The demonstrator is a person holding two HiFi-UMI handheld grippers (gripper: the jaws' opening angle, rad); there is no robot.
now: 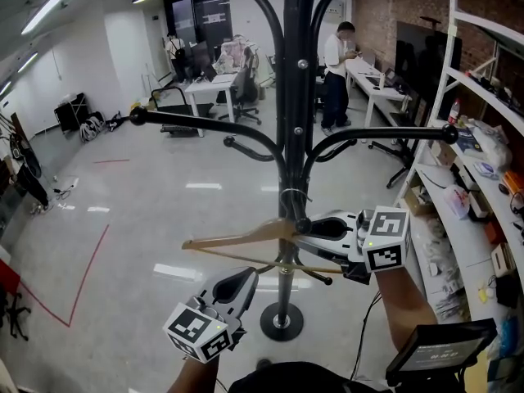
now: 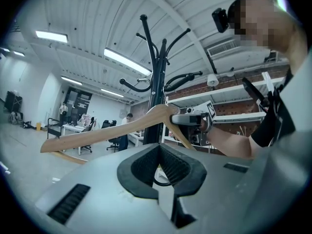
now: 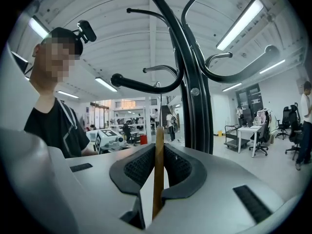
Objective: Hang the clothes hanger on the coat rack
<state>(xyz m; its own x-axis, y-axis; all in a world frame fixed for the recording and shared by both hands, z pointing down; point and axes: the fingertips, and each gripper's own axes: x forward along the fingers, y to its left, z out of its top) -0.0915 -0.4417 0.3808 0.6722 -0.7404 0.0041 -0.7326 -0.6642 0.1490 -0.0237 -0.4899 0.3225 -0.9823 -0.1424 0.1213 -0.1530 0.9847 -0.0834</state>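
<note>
A black coat rack (image 1: pixel 291 97) with curved arms stands right in front of me. The wooden hanger (image 1: pixel 237 237) hangs level beside its pole, below the arms, and my right gripper (image 1: pixel 304 234) is shut on the hanger's middle. The thin metal hook (image 1: pixel 290 201) rises close to the pole; I cannot tell whether it touches. In the right gripper view the hanger (image 3: pixel 158 172) stands edge-on between the pads, with the rack (image 3: pixel 195 91) just behind. My left gripper (image 1: pixel 240 280) is lower, under the hanger, open and holding nothing. The left gripper view shows the hanger (image 2: pixel 107 131) and rack (image 2: pixel 155 101) above it.
The rack's round base (image 1: pixel 282 322) sits on the glossy floor near my feet. White shelving (image 1: pixel 479 97) full of clutter lines the right side. A dark screen (image 1: pixel 438 350) is at lower right. Desks, chairs and a standing person (image 1: pixel 335 72) are farther back.
</note>
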